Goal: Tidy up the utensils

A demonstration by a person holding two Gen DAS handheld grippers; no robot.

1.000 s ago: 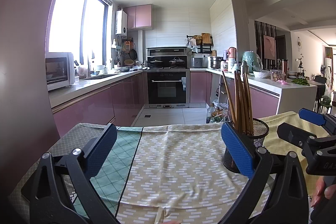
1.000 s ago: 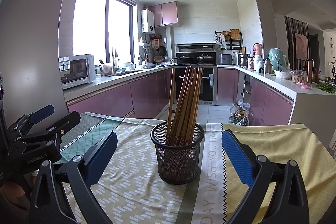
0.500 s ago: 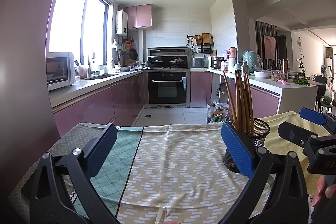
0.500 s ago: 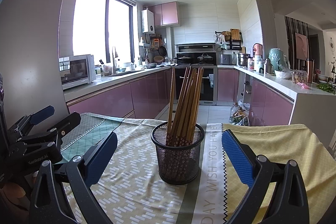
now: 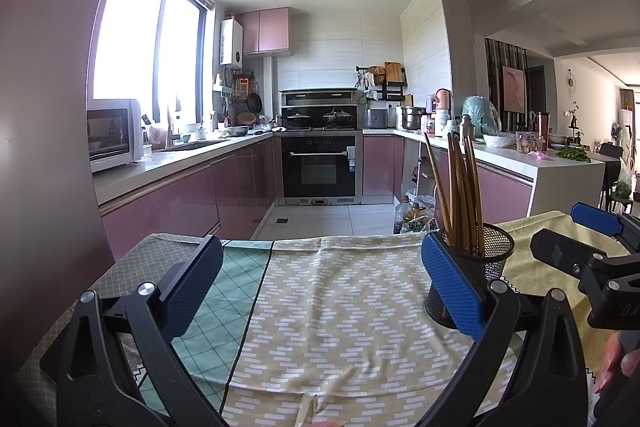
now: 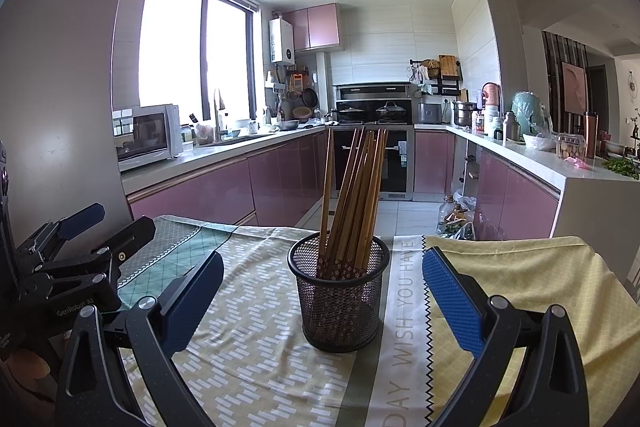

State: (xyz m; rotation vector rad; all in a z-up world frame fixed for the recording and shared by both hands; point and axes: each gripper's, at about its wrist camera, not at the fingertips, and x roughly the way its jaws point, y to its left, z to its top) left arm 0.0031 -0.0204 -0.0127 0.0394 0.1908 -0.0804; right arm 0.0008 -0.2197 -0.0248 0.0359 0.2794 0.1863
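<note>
Black mesh cup mid-tablecloth, toward its far edge, holds wooden chopsticks. Cloth reads "WISH YOU HAVE". Left gripper and right gripper both spread, empty.

Light: I see daylight from the window at left, blown out.
Edges: fisheye bend, dark corners.
Focus: sharp.

We see a patterned tablecloth filling the lower frame, its yellow section at lower right. A white microwave sits at left centre on the pale counter, pink cabinets below. Centre frame, two lidded pots top a black oven. At far right lie what may be greens.
</note>
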